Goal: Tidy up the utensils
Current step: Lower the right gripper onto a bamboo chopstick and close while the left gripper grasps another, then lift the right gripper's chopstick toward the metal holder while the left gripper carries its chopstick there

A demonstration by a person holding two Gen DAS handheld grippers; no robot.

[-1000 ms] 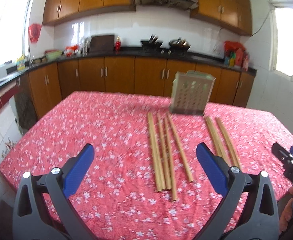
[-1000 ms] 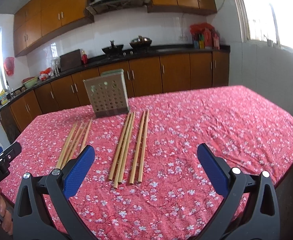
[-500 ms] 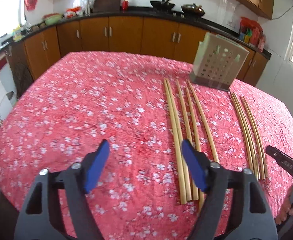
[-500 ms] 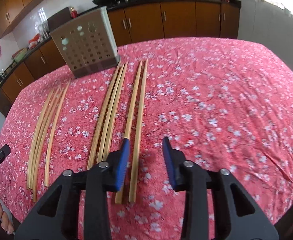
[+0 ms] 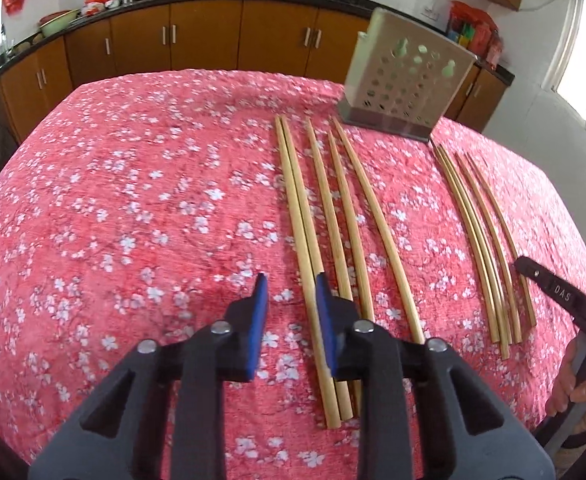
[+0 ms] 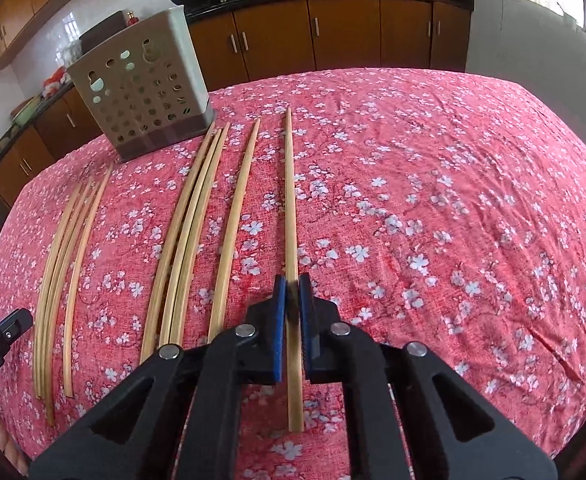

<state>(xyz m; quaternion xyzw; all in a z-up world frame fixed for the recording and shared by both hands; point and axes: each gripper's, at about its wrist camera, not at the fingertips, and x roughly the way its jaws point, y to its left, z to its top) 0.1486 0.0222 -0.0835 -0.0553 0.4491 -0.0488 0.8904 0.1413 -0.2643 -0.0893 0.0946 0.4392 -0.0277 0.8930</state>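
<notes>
Both grippers have dropped from wide open to the cloth within a second. The right gripper [image 6: 292,286] now pinches the rightmost chopstick [image 6: 290,200] flat on the tablecloth [image 6: 433,200]. The left gripper [image 5: 289,286] is closing, nothing between its pads, beside the left bundle [image 5: 299,208]. The perforated holder [image 5: 405,80] waits empty beyond; lifting seems next.

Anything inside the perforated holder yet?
Through the holes of the holder only light and bare wall show, no sticks. All chopsticks in view lie on the tablecloth. The holder's bottom, behind its solid base band, is hidden.
</notes>
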